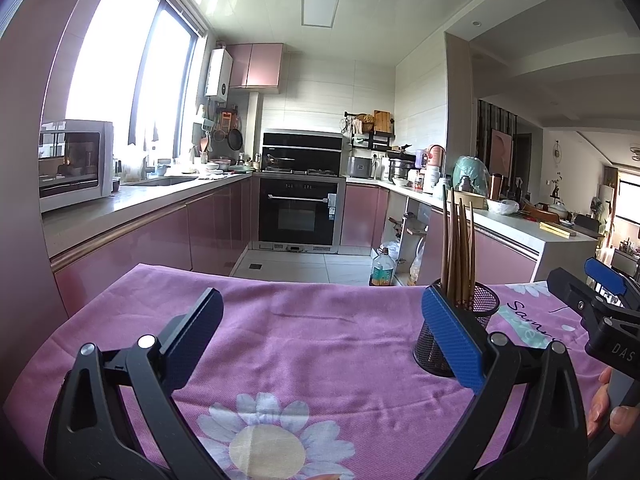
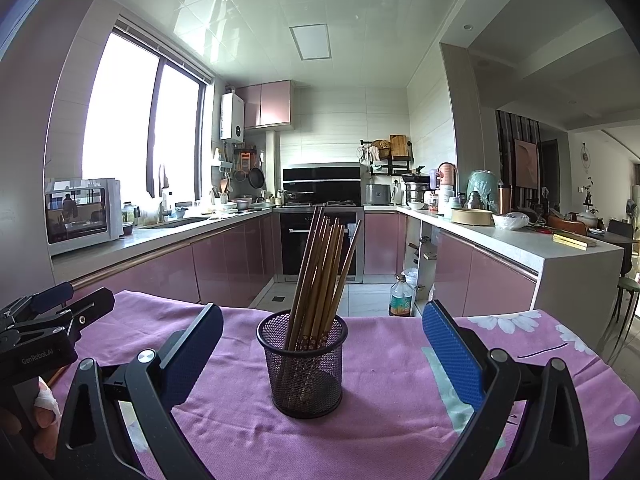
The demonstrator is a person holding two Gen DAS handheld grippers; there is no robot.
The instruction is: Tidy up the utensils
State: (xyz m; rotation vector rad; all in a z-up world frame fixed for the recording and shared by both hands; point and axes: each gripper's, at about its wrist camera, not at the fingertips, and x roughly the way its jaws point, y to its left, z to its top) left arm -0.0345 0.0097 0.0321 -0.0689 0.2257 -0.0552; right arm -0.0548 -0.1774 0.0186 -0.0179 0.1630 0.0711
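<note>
Table w/ purple floral cloth [image 2: 384, 392]; mesh cup [image 2: 305, 364] standing on it.

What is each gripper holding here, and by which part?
Nothing. The left gripper and the right gripper are both open and empty; the chopsticks stand in the mesh cup.

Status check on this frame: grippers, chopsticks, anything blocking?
Left gripper open, empty. Right gripper open, empty. Chopsticks standing in mesh cup on cloth. Nothing in the way.
</note>
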